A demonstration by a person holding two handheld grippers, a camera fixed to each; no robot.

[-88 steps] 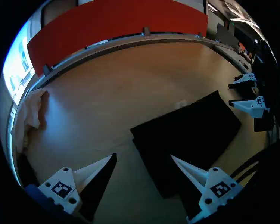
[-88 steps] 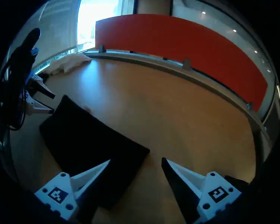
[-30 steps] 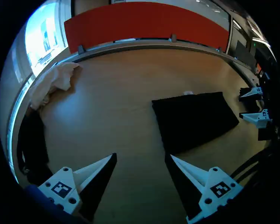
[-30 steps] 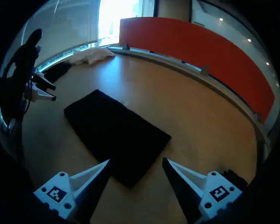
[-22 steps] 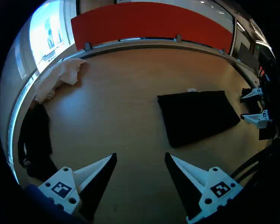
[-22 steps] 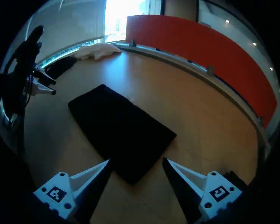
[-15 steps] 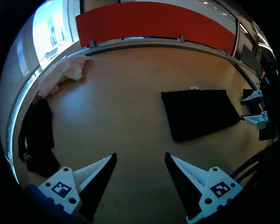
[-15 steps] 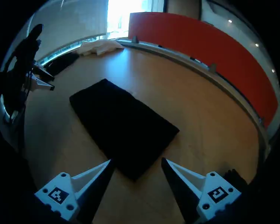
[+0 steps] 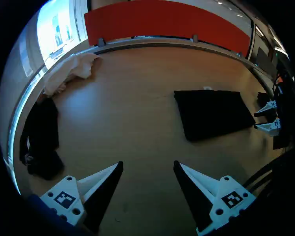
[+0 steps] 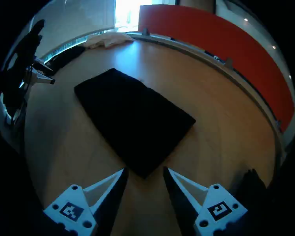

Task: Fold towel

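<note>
A black towel (image 9: 212, 112) lies folded flat as a rectangle on the wooden table (image 9: 128, 110). My left gripper (image 9: 147, 164) hovers open over bare wood, well short of the towel, which lies ahead to its right. My right gripper (image 10: 145, 169) is low at the black towel's (image 10: 131, 114) near corner. That corner sits between its fingertips, and its jaws stand open with a narrowed gap. Each gripper shows small in the other's view: the right gripper (image 9: 267, 118) just beyond the towel's right edge, the left gripper (image 10: 39, 74) at the far left.
A crumpled white cloth (image 9: 70, 69) and a dark garment (image 9: 41, 137) lie along the table's left edge by the window. A red partition (image 9: 167, 19) runs along the far edge. Another dark item (image 10: 251, 181) sits at the lower right of the right gripper view.
My right gripper has come down to the towel's near corner and its fingers have drawn closer together. My left gripper has drawn back and turned left, so the towel looks smaller and farther right.
</note>
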